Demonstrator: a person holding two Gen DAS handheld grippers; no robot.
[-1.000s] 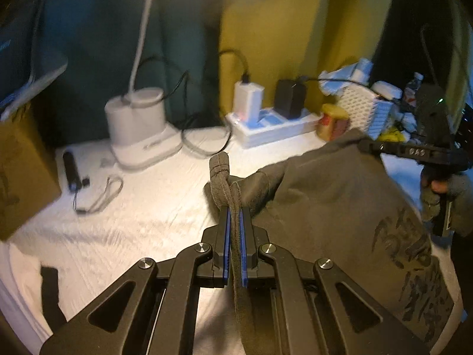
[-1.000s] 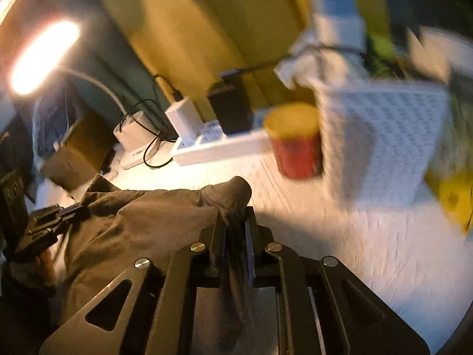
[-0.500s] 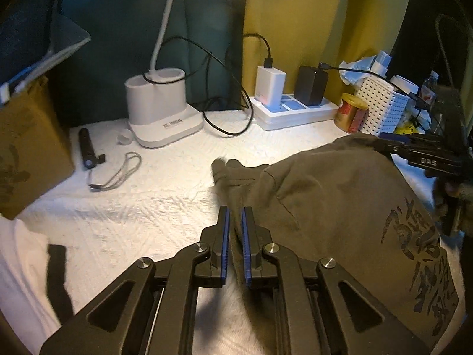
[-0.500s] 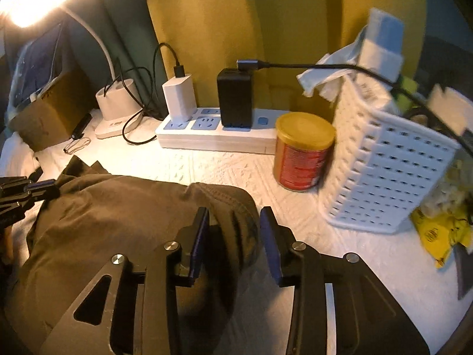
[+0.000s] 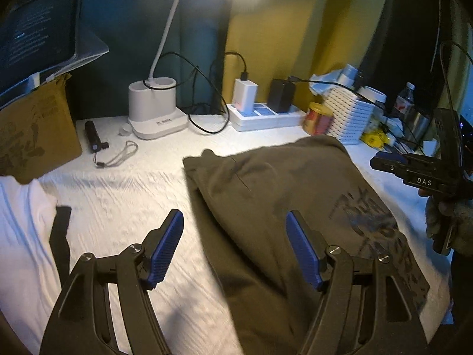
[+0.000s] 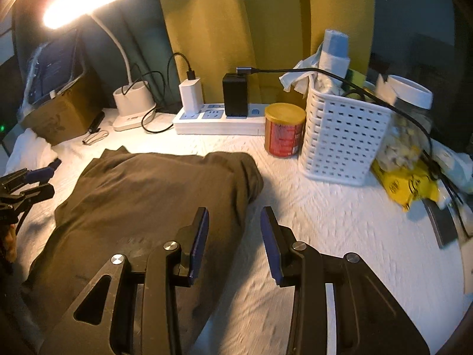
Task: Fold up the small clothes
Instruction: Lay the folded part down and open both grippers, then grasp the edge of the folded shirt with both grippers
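1. White table cover (image 5: 124, 195): fills the whole desk, bumpy and soft. Could bunch up and drag along if a pad digs in on the next grab.
2. Olive-brown shirt (image 5: 266, 195): lies flat in the middle of the desk, dark print near 4 o'clock in the left view. Folded top edge sits loose near 12 o'clock, could flop open again, since nothing holds it down.
3. Left gripper (image 5: 233, 251): let go, blue pads (image 5: 165, 248) wide apart and just opened more, nothing pinched. Right pad hangs over the cloth, left pad over bare cover.
4. Right gripper (image 6: 233, 239): also let go, pads parted, nothing between them but the shirt's edge lying below.
5. White basket (image 6: 340, 142) at 2 o'clock in the right view: stuffed full, black cable (image 6: 354, 82) draped over it. Could snag on a wide swing.
6. Red can (image 6: 283, 130) at 12 o'clock, just beside the basket and near the shirt's corner. Could tip from a bump.
7. Hard to tell: print letters blurred, bottom hem cut off under the grippers, sleeves tucked out of sight.
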